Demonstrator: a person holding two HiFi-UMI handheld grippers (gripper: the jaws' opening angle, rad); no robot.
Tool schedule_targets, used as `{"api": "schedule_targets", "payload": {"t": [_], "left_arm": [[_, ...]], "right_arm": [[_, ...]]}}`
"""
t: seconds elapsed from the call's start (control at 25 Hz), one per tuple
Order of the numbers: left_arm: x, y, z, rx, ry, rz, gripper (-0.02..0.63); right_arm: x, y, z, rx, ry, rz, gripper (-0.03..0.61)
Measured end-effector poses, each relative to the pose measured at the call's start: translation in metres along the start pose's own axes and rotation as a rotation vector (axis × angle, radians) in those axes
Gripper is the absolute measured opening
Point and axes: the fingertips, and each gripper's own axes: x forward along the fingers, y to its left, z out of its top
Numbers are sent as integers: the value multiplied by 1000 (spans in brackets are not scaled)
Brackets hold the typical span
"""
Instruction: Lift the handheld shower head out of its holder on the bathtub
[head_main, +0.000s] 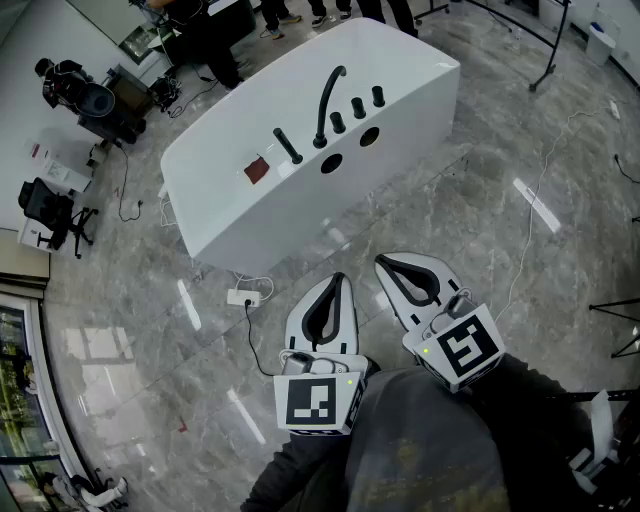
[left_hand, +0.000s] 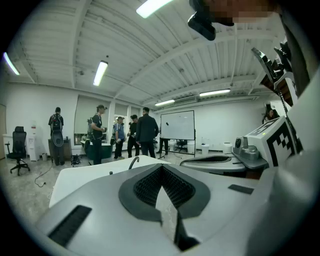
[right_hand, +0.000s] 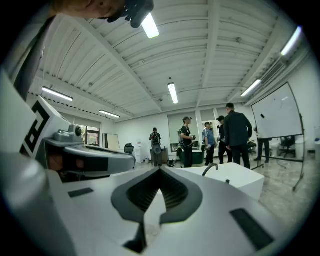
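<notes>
The white bathtub (head_main: 230, 215) stands on the marble floor some way ahead of me. On its flat top the black handheld shower head (head_main: 287, 146) sits in its holder, left of the curved black spout (head_main: 328, 105) and the black knobs (head_main: 357, 108). My left gripper (head_main: 338, 278) and right gripper (head_main: 383, 262) hang side by side over the floor, well short of the tub. Both are shut, with nothing between the pads. In the left gripper view the shut tips (left_hand: 161, 167) point at the tub (left_hand: 85, 177). In the right gripper view the tips (right_hand: 160, 170) meet too, with the tub (right_hand: 235, 177) off to the right.
A white power strip (head_main: 243, 297) with cables lies on the floor by the tub's near side. Several people (left_hand: 120, 135) stand beyond the tub. An office chair (head_main: 45, 210) and camera gear (head_main: 85, 100) are at the left, and a black stand (head_main: 550, 50) is at the back right.
</notes>
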Motion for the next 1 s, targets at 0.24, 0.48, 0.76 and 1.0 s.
{"api": "schedule_targets", "payload": {"t": [0.24,0.48,0.76,1.0], "left_arm": [[25,-18,0,5,11,4,3],[49,-38,7,11,32,21,3],[58,-56,-1,-8,79,71,3],[57,-34,-7,-26,94,120,3]], "right_arm": [[-5,-29,-2,18,-5,13,5],[-12,-58,2,44,-18,46,5],[-12,-78,-7,109,-12,135,6],[7,-70,-12,109,10,167,6]]}}
